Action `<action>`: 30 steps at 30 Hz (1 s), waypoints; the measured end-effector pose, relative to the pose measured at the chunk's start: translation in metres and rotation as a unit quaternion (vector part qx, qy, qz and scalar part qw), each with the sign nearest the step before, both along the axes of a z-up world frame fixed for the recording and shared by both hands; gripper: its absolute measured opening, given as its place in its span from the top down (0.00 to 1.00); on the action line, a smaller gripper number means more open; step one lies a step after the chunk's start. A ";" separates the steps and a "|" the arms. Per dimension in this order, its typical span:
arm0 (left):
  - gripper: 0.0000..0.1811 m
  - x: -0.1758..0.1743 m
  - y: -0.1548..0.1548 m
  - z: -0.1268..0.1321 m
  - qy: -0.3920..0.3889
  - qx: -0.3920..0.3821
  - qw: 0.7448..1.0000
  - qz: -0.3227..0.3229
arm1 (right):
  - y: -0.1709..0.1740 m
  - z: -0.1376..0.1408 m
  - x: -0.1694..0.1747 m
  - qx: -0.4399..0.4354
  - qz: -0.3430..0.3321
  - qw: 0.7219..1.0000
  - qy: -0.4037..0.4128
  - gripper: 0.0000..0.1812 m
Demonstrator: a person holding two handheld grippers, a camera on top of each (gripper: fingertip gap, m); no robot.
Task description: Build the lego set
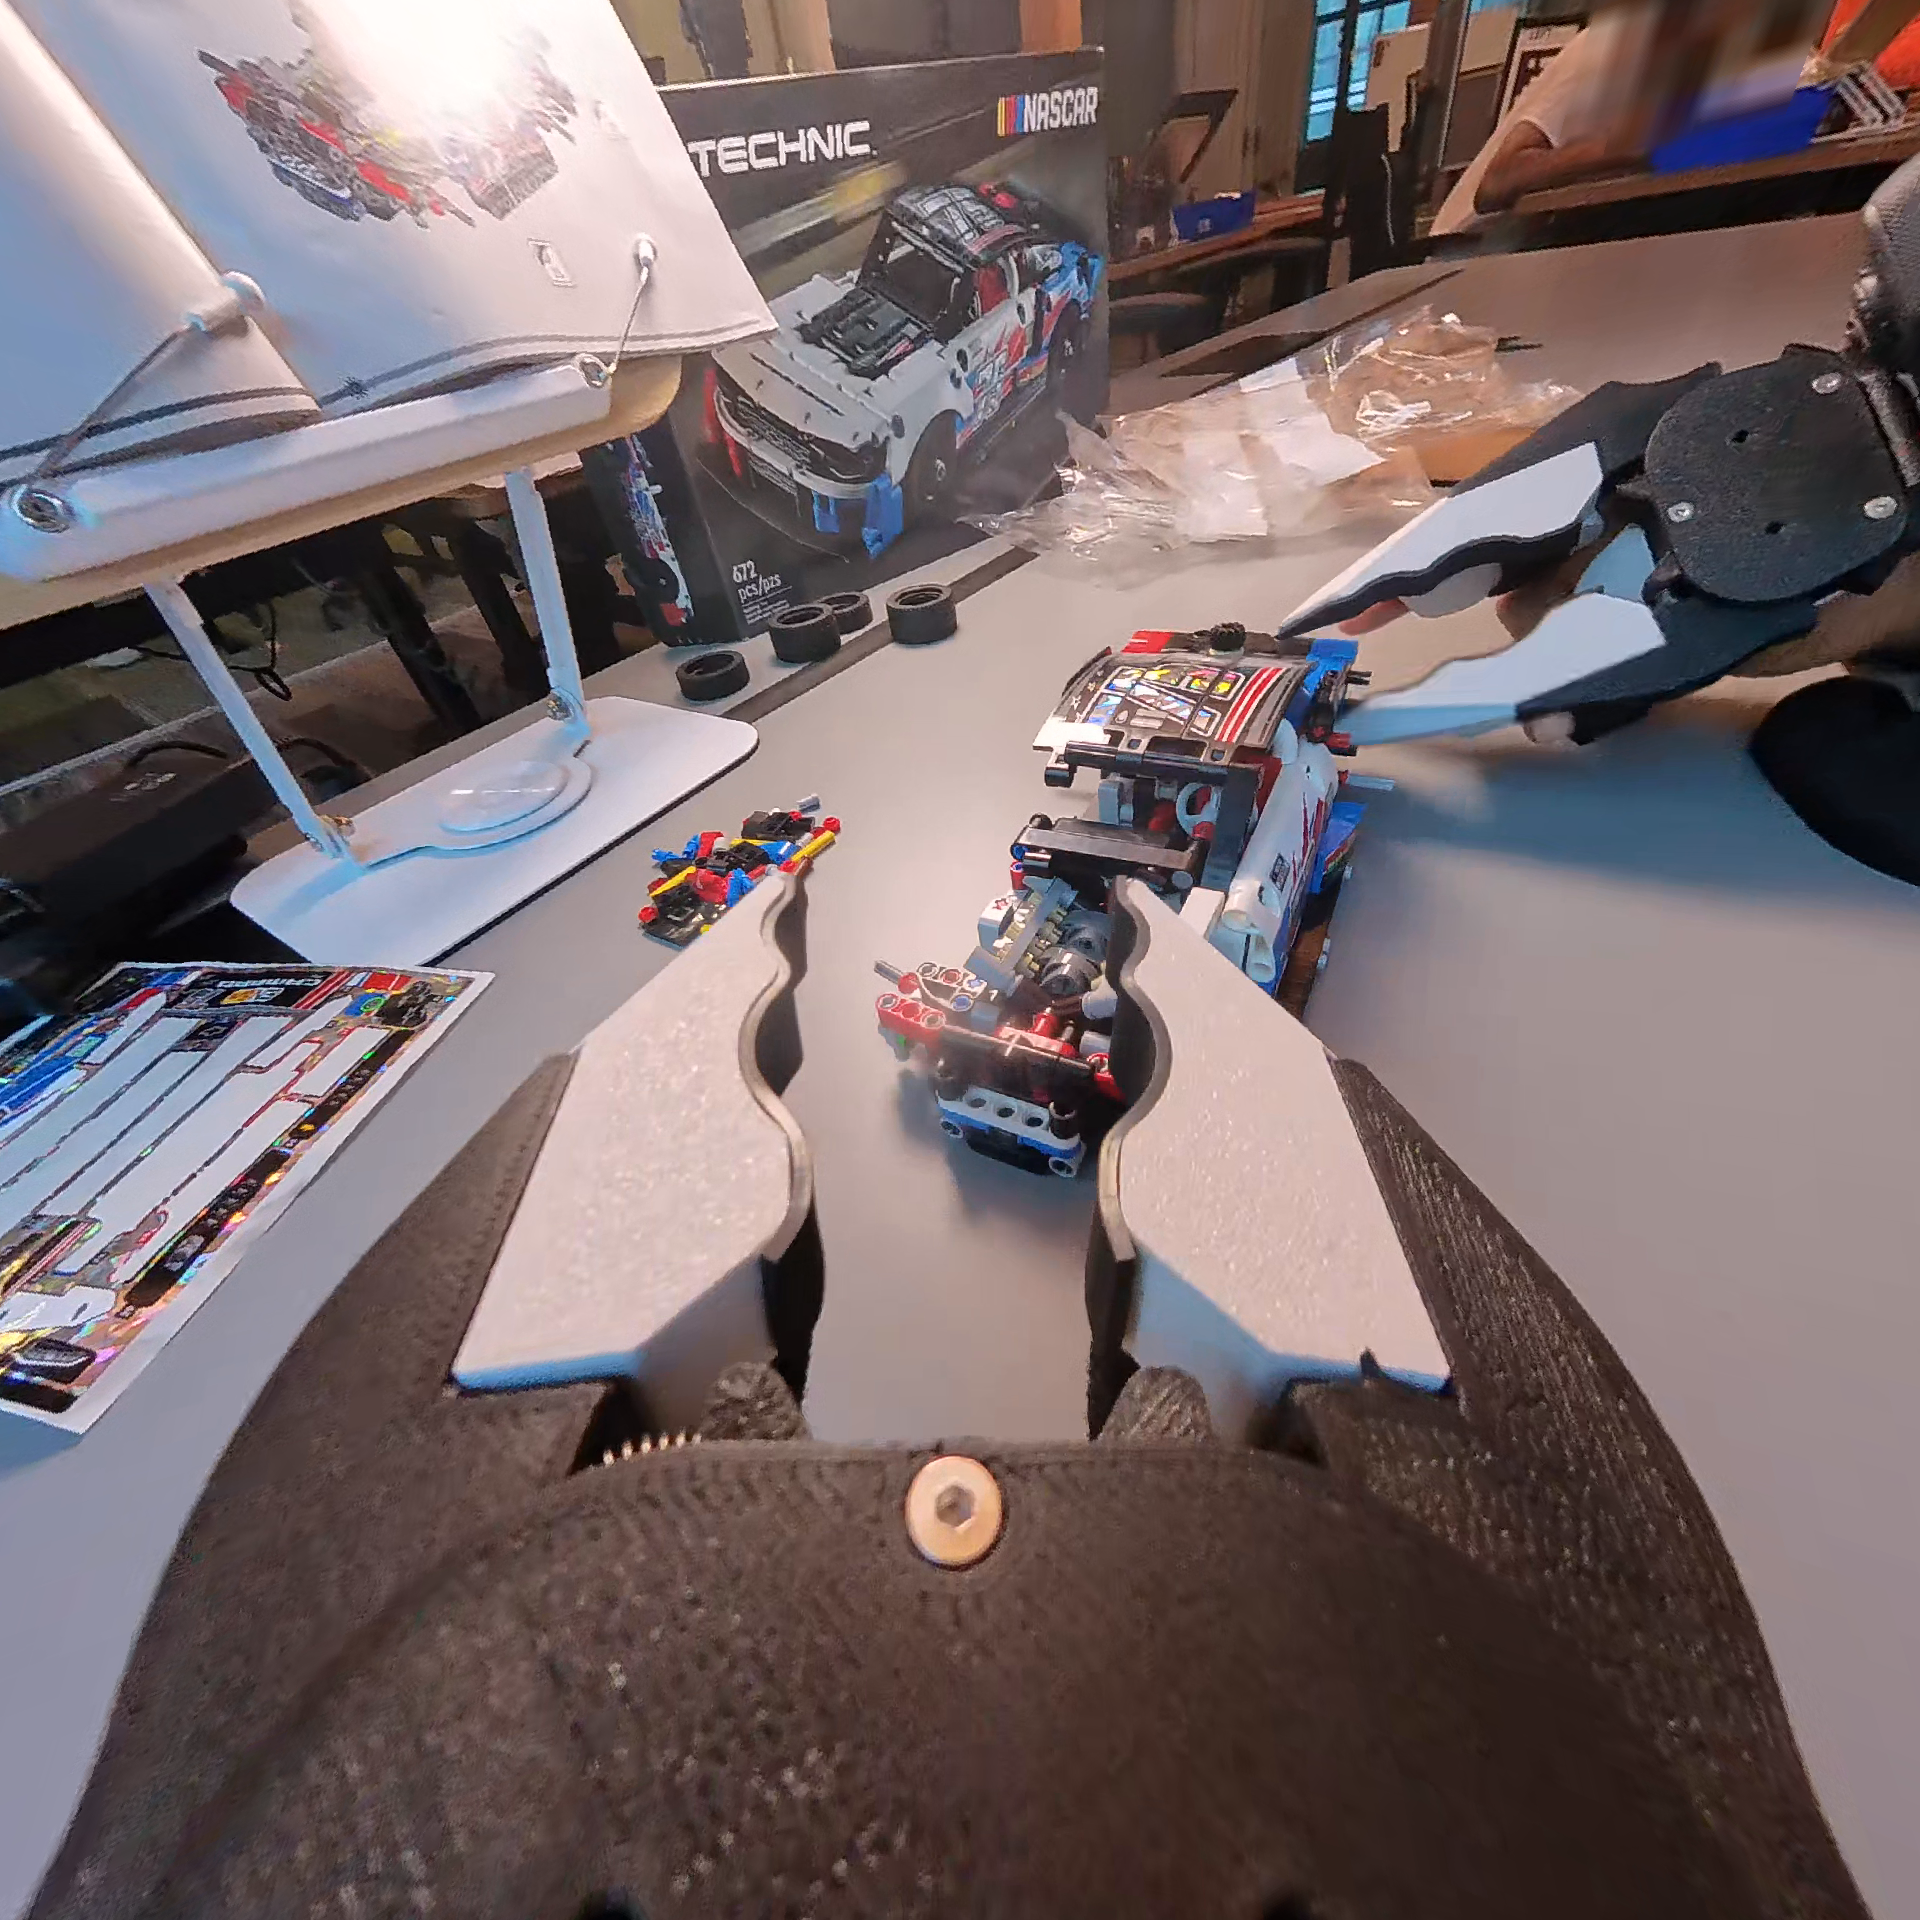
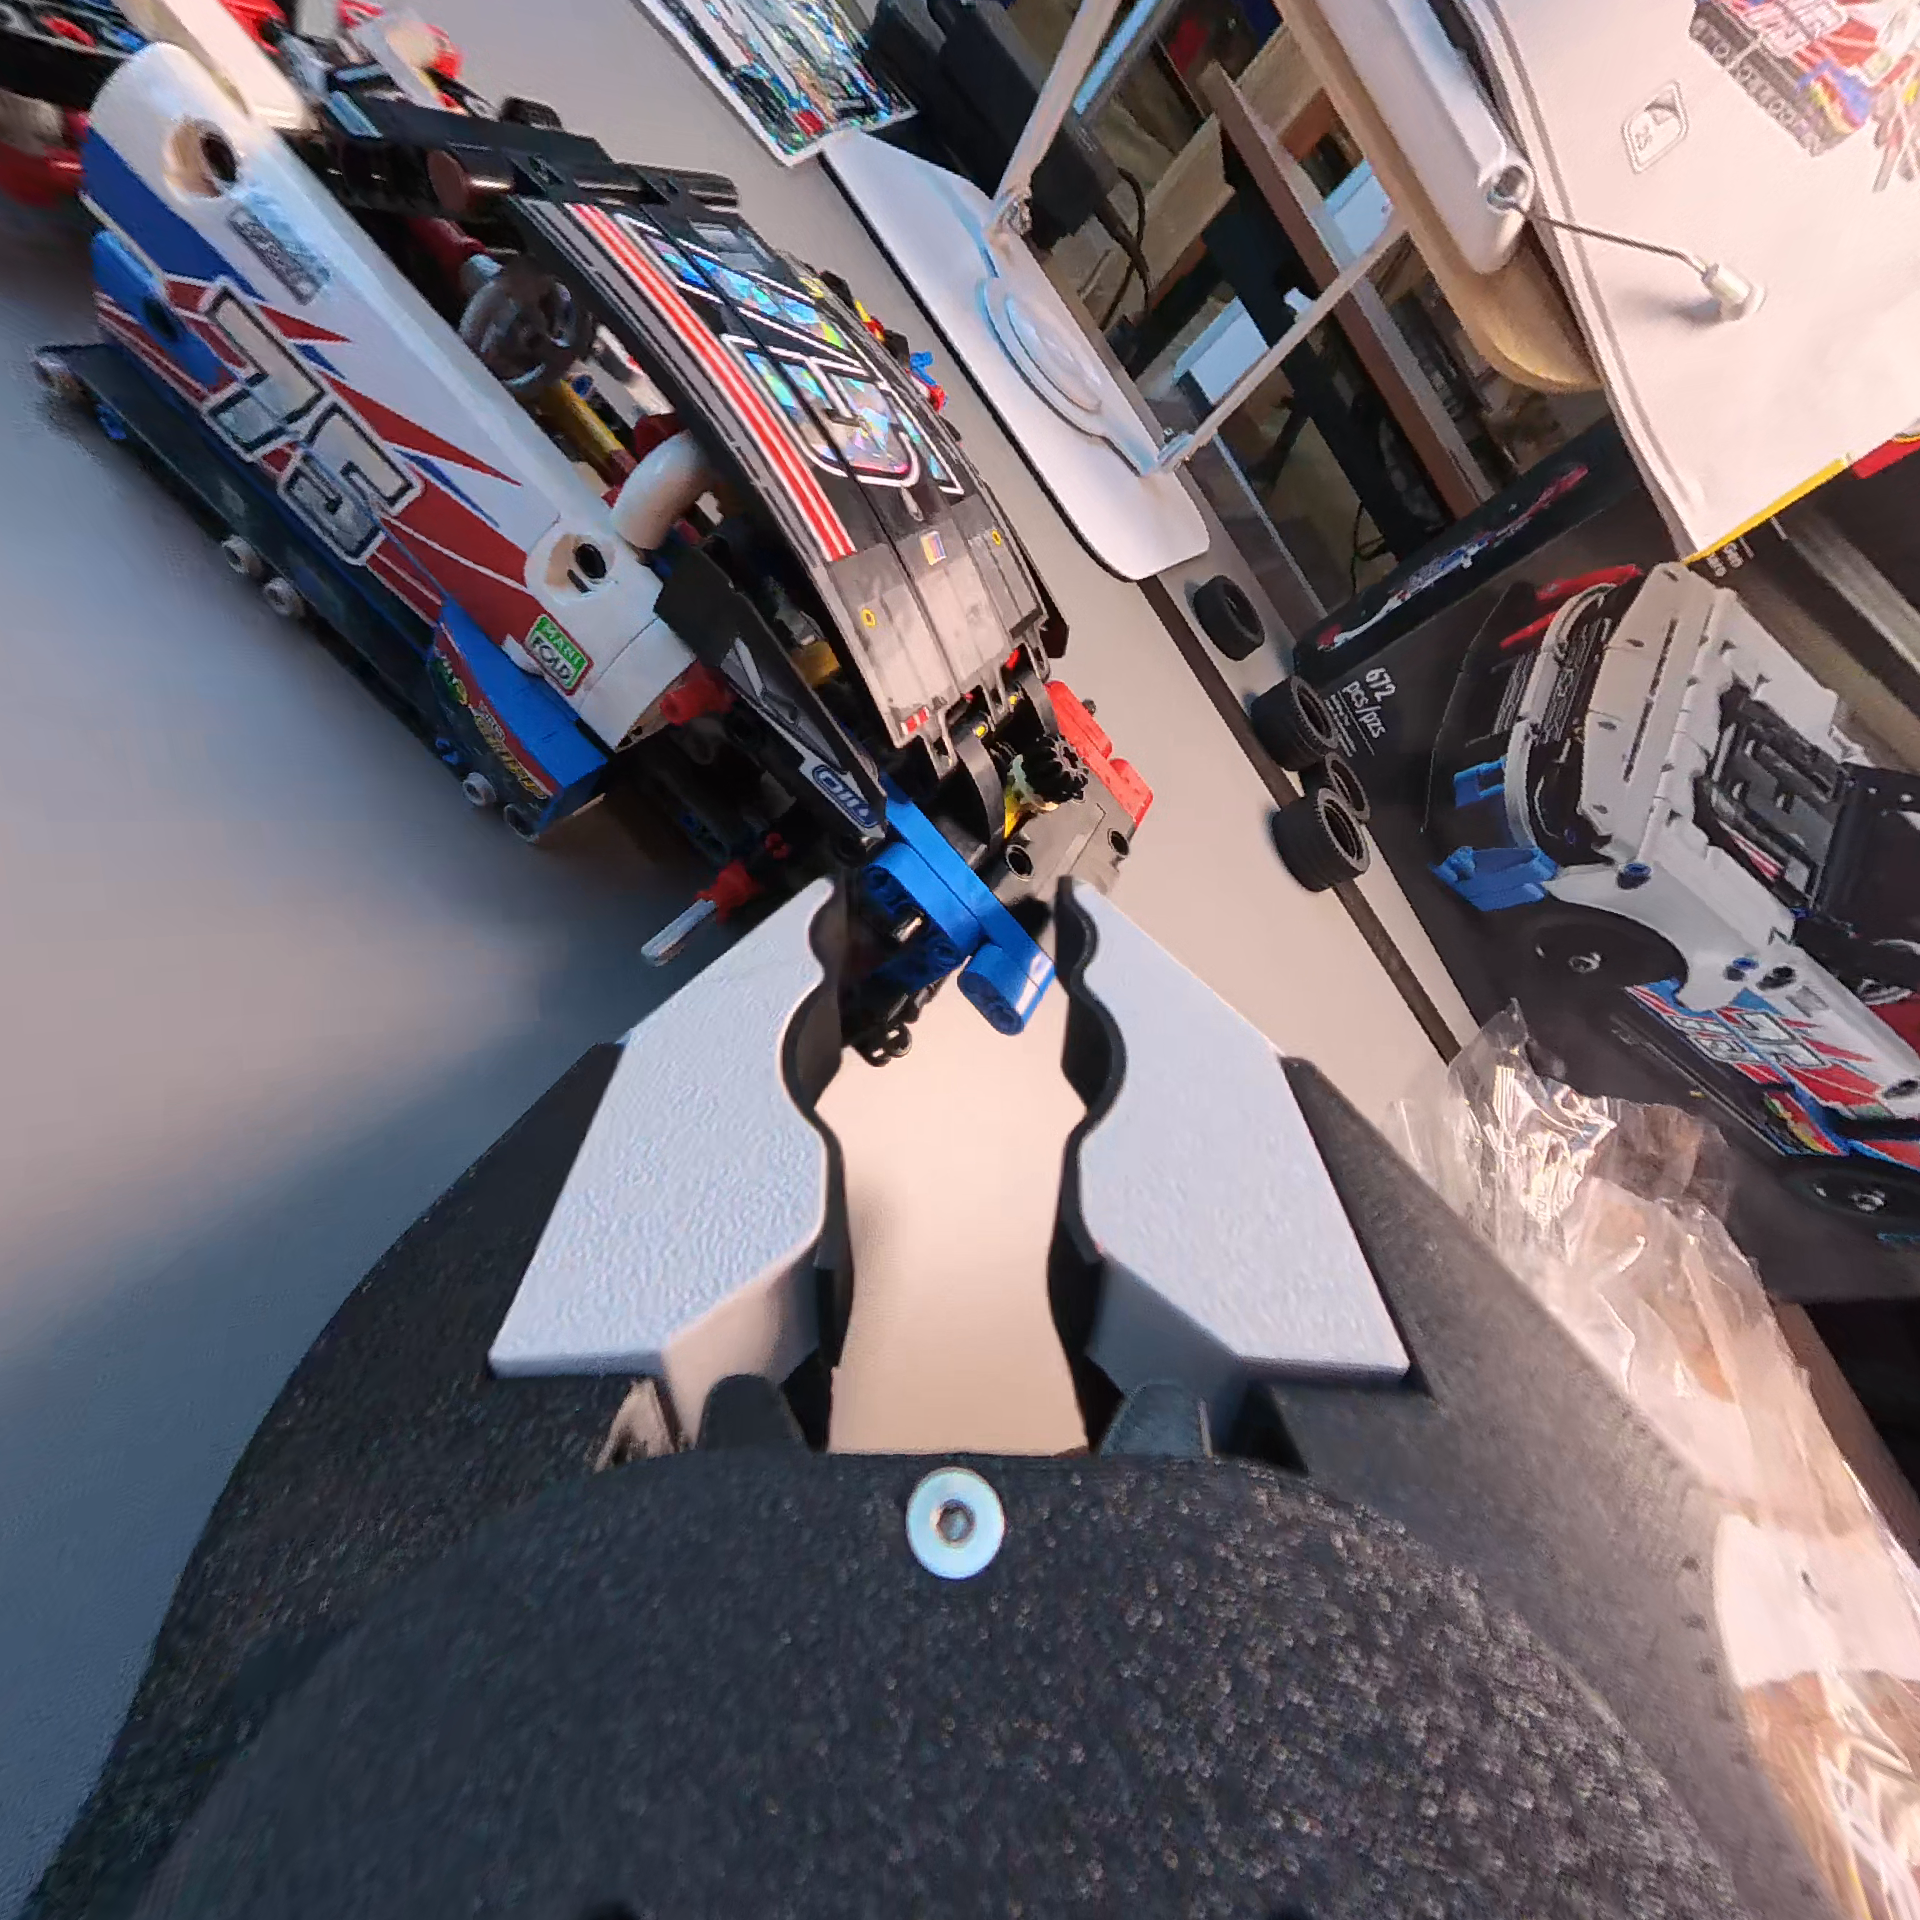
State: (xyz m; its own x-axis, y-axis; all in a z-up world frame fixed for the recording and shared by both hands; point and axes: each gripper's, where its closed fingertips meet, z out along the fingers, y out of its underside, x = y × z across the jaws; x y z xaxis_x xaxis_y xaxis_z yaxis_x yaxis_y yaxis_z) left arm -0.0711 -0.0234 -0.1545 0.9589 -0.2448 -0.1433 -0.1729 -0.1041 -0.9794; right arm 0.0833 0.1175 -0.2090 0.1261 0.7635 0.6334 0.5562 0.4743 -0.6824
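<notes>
Smooth matte grey tabletop [image 1: 1558, 1143] fills both views, with wooden benches and shelving blurred behind it. On it lies the half-built lego car [image 1: 1153, 883] — a long, knobbly chassis of black, red and grey beams with glossy white side panels carrying red and blue stickers, and a curved black roof panel [image 2: 831, 447] with shiny holographic decals.

The left gripper [image 1: 956, 904], rough black printed plastic with pale, grainy, wavy-edged finger plates, hangs over the car's bare front end with its jaws spread wide and nothing between them; whether its right fingertip touches the chassis cannot be told. The right gripper [image 2: 945, 914] sits at the car's rear, jaws parted, with a blue beam [image 2: 987, 935] of the tail lying between its fingertips; no clamping contact is visible.

Left of the car is a small heap of loose pieces [image 1: 732, 868] in red, blue, yellow and black. Four ribbed black rubber tyres [image 1: 810, 634] stand in a row before the glossy cardboard set box [image 1: 894, 343]. A white metal book stand [image 1: 499, 800] with a flat base holds the open instruction booklet [image 1: 416, 156] under elastic cords. A foil sticker sheet [image 1: 187, 1143], mostly peeled, lies flat at the left, and crinkled clear plastic bags [image 1: 1299, 436] are piled beyond the car.
</notes>
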 end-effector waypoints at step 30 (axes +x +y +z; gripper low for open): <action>0.95 -0.183 0.202 0.087 0.246 -0.035 0.949 0.195 | 0.214 0.157 -0.195 -0.306 -0.118 0.900 0.286 1.00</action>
